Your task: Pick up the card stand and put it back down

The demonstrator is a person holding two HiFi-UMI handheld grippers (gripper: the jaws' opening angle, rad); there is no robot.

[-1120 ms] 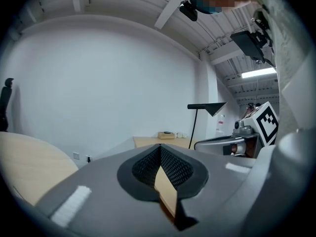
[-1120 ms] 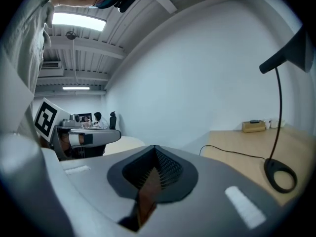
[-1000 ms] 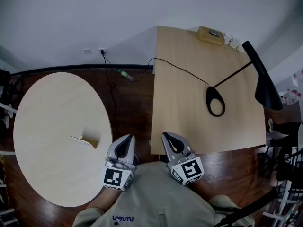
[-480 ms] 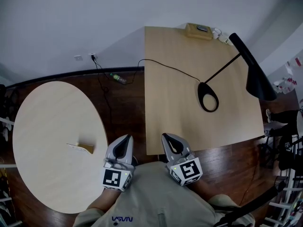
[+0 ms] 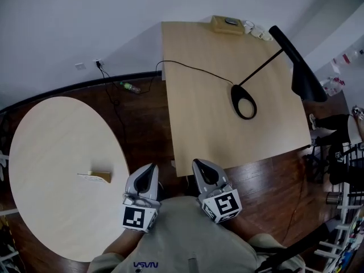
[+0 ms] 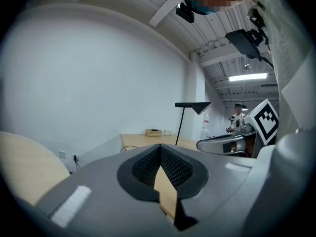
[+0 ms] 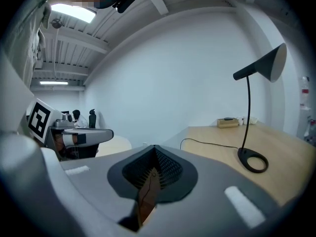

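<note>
Still clenched, empty: left hand-held gripper, right hand-held gripper; card stand unmoved on round table.

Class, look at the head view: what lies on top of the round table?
Only a small card stand shows on the round table, on the side nearer the left gripper. That gripper covers a bit of the table's edge, so anything there is hidden.

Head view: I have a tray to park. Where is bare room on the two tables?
The round table is bare except for the card stand near its right edge. The square table is free across its near half and left side; the lamp and the box crowd its far right.
</note>
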